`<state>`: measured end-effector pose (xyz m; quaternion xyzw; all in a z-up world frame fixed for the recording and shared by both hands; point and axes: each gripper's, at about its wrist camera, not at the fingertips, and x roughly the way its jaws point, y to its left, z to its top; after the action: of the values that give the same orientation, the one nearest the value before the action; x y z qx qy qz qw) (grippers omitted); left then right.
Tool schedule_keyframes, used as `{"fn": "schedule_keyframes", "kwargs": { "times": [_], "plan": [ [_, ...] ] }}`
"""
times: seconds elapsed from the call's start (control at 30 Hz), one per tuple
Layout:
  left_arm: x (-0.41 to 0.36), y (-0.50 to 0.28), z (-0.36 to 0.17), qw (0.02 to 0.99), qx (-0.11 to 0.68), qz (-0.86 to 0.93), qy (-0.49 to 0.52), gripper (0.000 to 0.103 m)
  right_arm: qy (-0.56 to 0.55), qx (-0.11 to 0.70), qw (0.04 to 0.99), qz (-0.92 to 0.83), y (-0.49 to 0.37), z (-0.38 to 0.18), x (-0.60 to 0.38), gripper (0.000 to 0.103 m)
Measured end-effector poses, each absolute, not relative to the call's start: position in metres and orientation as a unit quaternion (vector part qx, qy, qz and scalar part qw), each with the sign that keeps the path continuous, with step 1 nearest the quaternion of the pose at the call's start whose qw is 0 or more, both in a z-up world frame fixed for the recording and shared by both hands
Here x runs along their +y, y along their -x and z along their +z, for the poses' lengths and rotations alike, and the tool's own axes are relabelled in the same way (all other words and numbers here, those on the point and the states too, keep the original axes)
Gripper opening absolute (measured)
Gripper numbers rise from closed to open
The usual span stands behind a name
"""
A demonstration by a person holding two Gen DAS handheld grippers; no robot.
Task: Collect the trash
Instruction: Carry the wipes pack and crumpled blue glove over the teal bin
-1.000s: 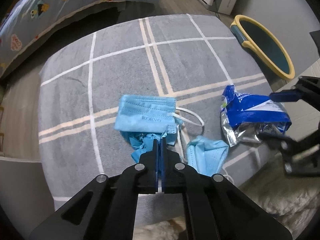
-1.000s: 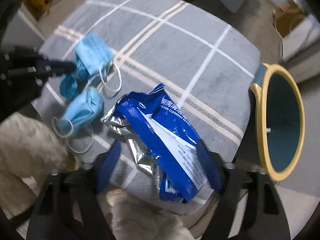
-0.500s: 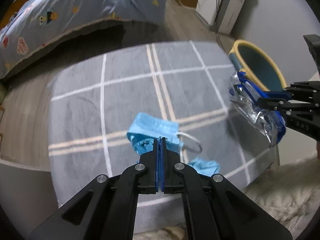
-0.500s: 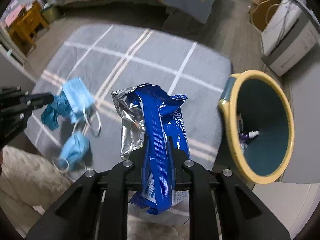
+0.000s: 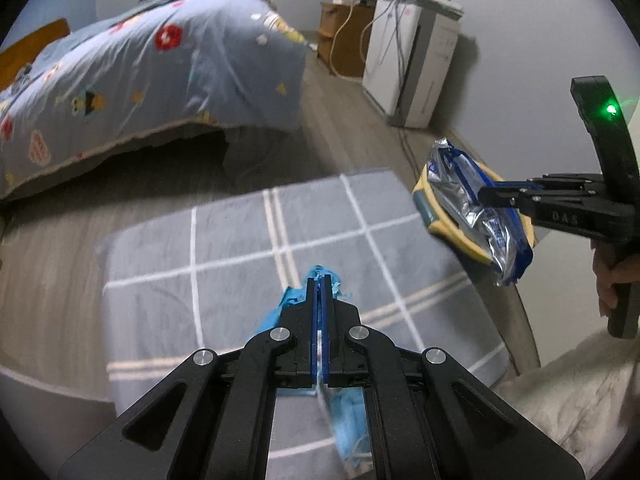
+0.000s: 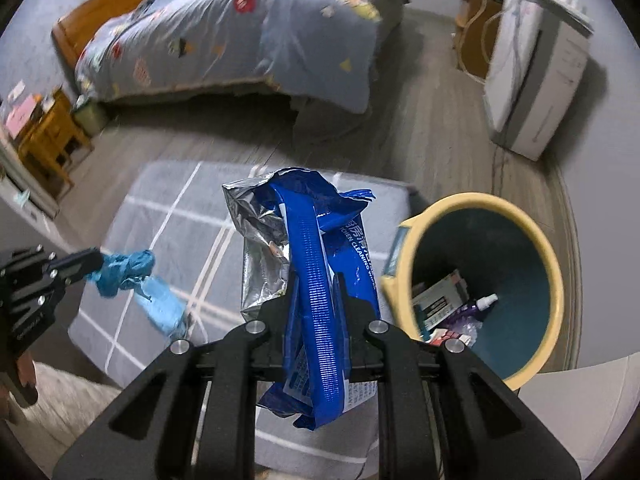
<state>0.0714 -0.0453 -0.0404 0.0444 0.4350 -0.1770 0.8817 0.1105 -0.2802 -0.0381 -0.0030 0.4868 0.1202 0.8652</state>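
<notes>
Trash was held in both tongs: the left gripper (image 5: pixel 320 280), jaws pressed together, clamped two blue face masks (image 6: pixel 128 270), one crumpled at its tips, one dangling below. The right gripper (image 6: pixel 314 280) pinched one blue-and-silver wrapper (image 6: pixel 312 240) reading "CLEANING", beside one yellow-rimmed bin (image 6: pixel 532 224) to its right, above one grey checked cushion (image 5: pixel 240 240).

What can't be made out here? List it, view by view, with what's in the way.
- Left wrist view: the face masks mostly sit behind the shut left gripper; their count is unclear.
- Left wrist view: the bin is largely covered by the blue wrapper in the right gripper.
- Right wrist view: the wrapper's lower print is too small to read.
- Right wrist view: the bin's contents are partly cut off by its rim.
</notes>
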Motion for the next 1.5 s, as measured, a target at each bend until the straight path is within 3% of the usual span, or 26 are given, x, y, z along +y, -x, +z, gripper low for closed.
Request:
{"fn": "schedule_keyframes", "kwargs": {
  "times": [0.63,0.8,0.9,0.93,0.97,1.03,1.3,1.33,1.37,1.5],
  "plan": [
    [-0.151,-0.099,-0.029,0.871,0.404,-0.250,-0.125,0.002,-0.124,0.479,0.869,-0.006,-0.140,-0.052,-0.440,0.016],
    [-0.157,-0.107,-0.069,0.843,0.455,-0.248,-0.142,0.003,-0.134,0.503,0.854,-0.008,-0.148,-0.072,-0.453,0.016],
    [-0.153,-0.107,-0.100,0.821,0.499,-0.234,-0.151,0.017,-0.134,0.511,0.849,0.001,-0.153,-0.078,-0.451,0.016],
    [-0.150,-0.105,-0.107,0.817,0.507,-0.228,-0.154,0.028,-0.136,0.511,0.849,0.004,-0.154,-0.078,-0.450,0.016],
    [-0.146,-0.103,-0.116,0.812,0.519,-0.216,-0.156,0.050,-0.137,0.511,0.849,0.010,-0.155,-0.078,-0.449,0.016],
    [-0.139,-0.096,-0.129,0.802,0.536,-0.214,-0.154,0.064,-0.135,0.509,0.850,0.016,-0.155,-0.076,-0.444,0.016],
    [-0.133,-0.089,-0.174,0.757,0.597,-0.203,-0.170,0.066,-0.133,0.505,0.852,0.027,-0.158,-0.072,-0.438,0.016],
    [-0.134,-0.089,-0.176,0.756,0.598,-0.199,-0.176,0.057,-0.134,0.506,0.852,0.027,-0.158,-0.072,-0.439,0.016],
    [-0.134,-0.090,-0.177,0.753,0.602,-0.199,-0.175,0.041,-0.136,0.505,0.852,0.025,-0.157,-0.072,-0.441,0.016],
    [-0.134,-0.091,-0.177,0.750,0.605,-0.207,-0.168,0.034,-0.144,0.502,0.852,0.021,-0.156,-0.070,-0.449,0.016]
  ]
}}
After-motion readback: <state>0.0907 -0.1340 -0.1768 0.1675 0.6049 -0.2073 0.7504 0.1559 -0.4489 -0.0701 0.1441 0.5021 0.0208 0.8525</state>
